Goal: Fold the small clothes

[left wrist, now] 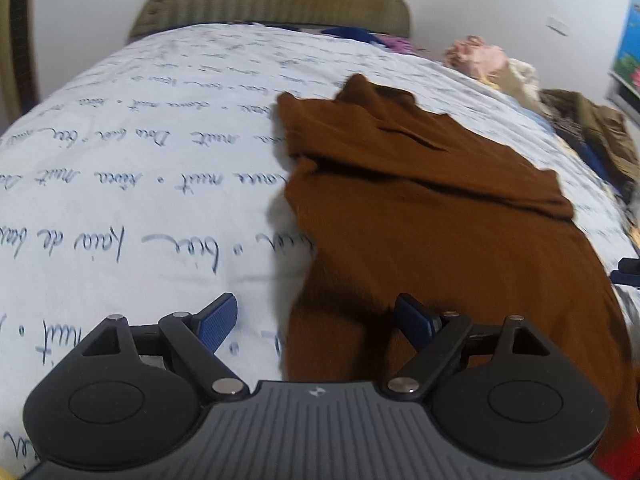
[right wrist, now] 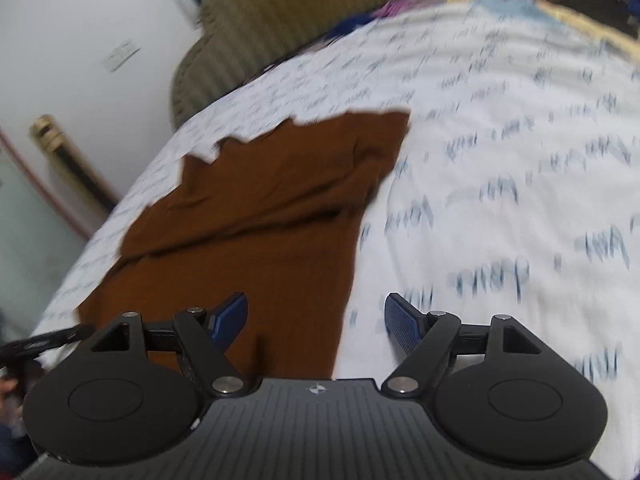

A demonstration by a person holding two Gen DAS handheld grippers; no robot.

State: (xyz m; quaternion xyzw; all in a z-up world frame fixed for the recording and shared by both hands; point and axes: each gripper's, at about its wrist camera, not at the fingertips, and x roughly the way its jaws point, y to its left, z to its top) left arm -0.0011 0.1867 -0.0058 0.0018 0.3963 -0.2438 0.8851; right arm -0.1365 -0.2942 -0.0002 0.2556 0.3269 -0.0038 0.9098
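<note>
Brown garment (left wrist: pixel 420 200) lies flat on printed sheet (left wrist: pixel 140 160). Left gripper (left wrist: pixel 316 320) & right gripper (right wrist: pixel 316 320): both spread wide, holding nothing, each straddling a near garment edge.

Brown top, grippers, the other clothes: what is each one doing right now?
Brown top: lying on the bed, partly folded, held by no gripper.
Left gripper: open, empty, over the top's near left edge.
Right gripper: open, empty, over the top's near right edge.
Sheet: spread over the bed, under the top.
Clothes pile: heaped unfolded at the bed's far right.
</note>
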